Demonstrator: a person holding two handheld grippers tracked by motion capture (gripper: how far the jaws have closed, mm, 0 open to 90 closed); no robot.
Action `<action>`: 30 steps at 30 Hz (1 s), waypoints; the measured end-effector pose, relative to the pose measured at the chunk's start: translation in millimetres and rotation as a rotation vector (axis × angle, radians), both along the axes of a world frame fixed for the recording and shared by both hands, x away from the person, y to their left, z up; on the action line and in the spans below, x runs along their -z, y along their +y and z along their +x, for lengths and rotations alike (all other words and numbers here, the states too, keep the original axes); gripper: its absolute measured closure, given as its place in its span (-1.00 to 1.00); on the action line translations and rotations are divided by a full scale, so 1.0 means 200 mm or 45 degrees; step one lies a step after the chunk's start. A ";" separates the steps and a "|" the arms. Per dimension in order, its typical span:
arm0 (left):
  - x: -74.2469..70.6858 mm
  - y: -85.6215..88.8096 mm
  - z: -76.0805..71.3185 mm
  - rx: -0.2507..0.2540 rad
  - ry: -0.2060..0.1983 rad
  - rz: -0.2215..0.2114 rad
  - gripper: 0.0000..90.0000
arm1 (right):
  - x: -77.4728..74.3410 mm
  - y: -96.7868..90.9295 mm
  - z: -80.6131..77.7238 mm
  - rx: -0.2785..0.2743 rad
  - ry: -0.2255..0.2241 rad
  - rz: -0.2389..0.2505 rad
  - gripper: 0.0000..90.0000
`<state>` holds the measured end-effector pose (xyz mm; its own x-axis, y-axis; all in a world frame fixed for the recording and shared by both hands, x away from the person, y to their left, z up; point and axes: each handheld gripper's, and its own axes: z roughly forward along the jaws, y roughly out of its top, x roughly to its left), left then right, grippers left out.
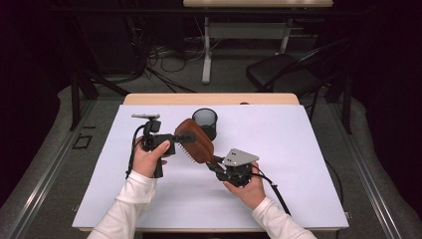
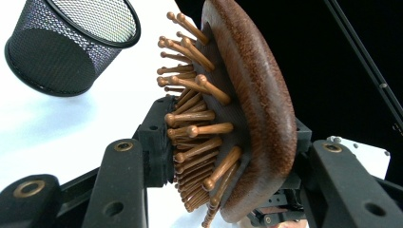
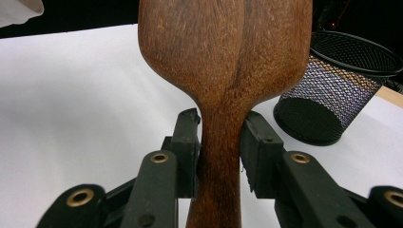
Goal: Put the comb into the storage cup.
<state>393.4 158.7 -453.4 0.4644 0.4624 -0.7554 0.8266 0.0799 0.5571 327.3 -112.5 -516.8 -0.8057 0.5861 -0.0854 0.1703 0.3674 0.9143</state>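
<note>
Both hand-held grippers clamp hairbrush (image 1: 195, 141): left head, right handle.

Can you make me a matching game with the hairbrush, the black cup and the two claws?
Things:
1. wooden hairbrush
2. mesh cup
3. left claw
4. right claw

States:
A. clamped on the brush's head
B. stands upright on the white table
C. held up between both claws
D. clamped on the brush's handle

Pairs: 1-C, 2-B, 3-A, 4-D
</note>
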 end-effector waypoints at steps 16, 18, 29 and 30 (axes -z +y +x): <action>0.00 0.01 0.00 0.002 0.004 -0.002 0.14 | 0.00 0.01 -0.01 -0.012 0.005 0.002 0.51; 0.00 0.01 0.00 0.001 0.004 -0.002 0.14 | 0.00 0.01 -0.01 -0.013 0.004 0.000 0.51; 0.00 0.01 0.00 -0.005 0.000 -0.004 0.14 | 0.00 0.01 -0.01 -0.013 0.003 0.002 0.48; 0.00 0.01 0.00 -0.004 -0.001 -0.005 0.14 | 0.00 0.01 -0.01 -0.012 0.002 0.002 0.48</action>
